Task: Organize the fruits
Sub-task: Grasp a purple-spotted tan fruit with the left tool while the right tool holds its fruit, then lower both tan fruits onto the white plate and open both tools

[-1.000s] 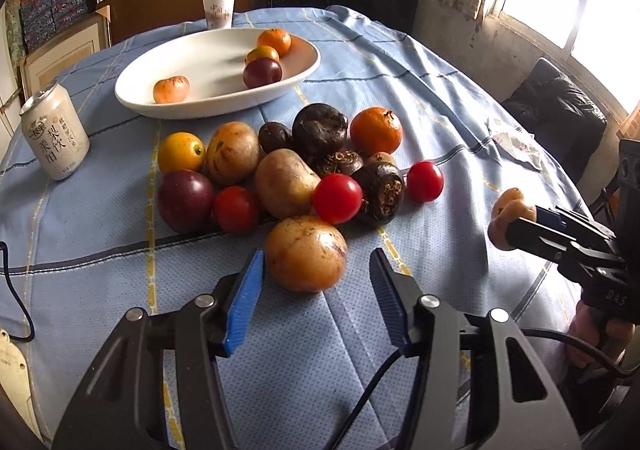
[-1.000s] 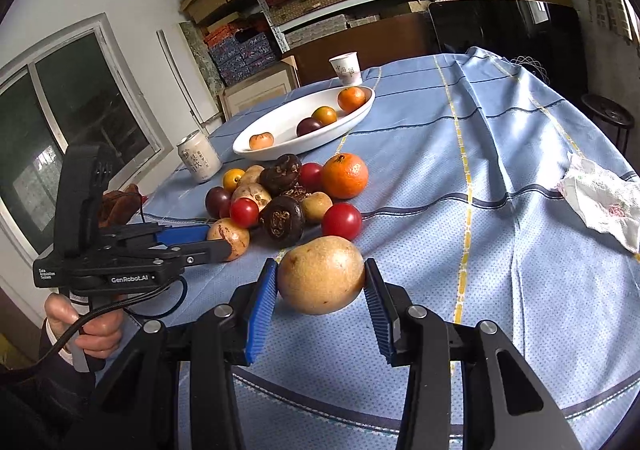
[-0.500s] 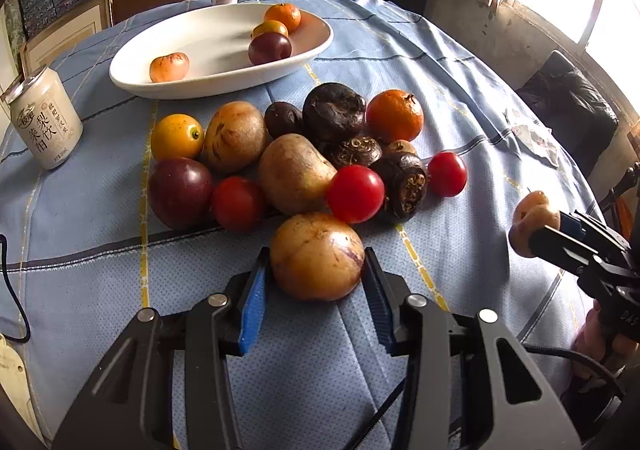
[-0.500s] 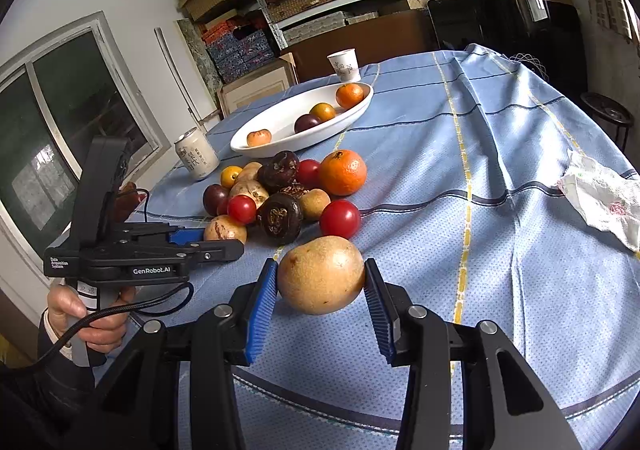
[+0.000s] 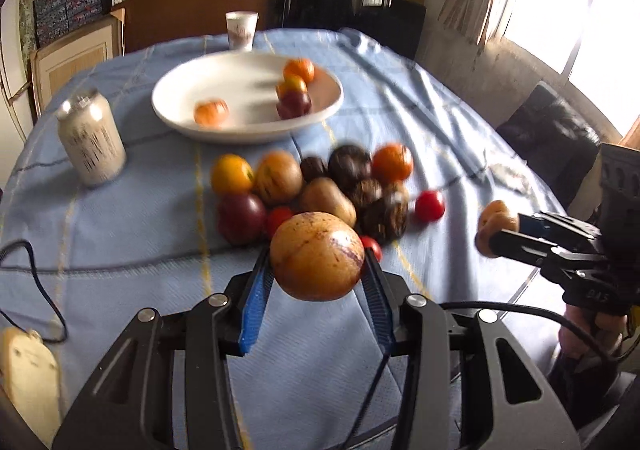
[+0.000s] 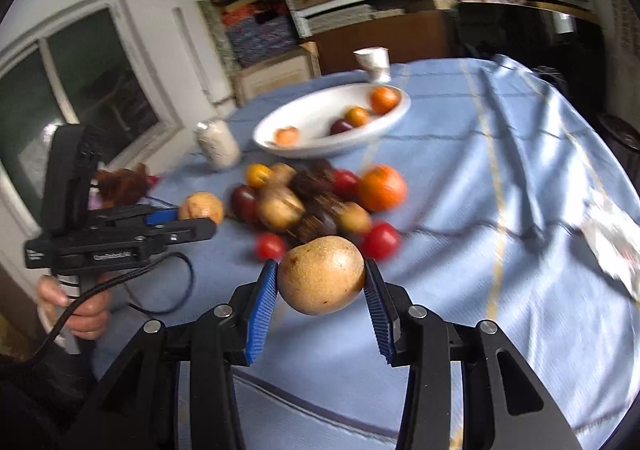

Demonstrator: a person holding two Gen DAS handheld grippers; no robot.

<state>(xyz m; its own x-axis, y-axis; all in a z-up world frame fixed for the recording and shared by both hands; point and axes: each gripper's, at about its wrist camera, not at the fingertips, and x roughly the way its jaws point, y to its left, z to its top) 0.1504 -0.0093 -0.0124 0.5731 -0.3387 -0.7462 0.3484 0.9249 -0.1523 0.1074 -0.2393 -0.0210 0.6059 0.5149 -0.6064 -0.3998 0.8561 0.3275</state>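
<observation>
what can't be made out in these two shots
- Can label: left wrist view, motion blur smears the print.
- Cup print: right wrist view, blurred and small.
- Fruit pile near side: left wrist view, hidden behind the held fruit.
- Pale object: left wrist view, cut off by the left edge.
- Cloth: right wrist view, blurred, cut by the right edge.

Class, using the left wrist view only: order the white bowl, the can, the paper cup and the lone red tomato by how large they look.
1. white bowl
2. can
3. paper cup
4. red tomato

The cup stands farthest away, so its true size against the tomato is unsure.
</observation>
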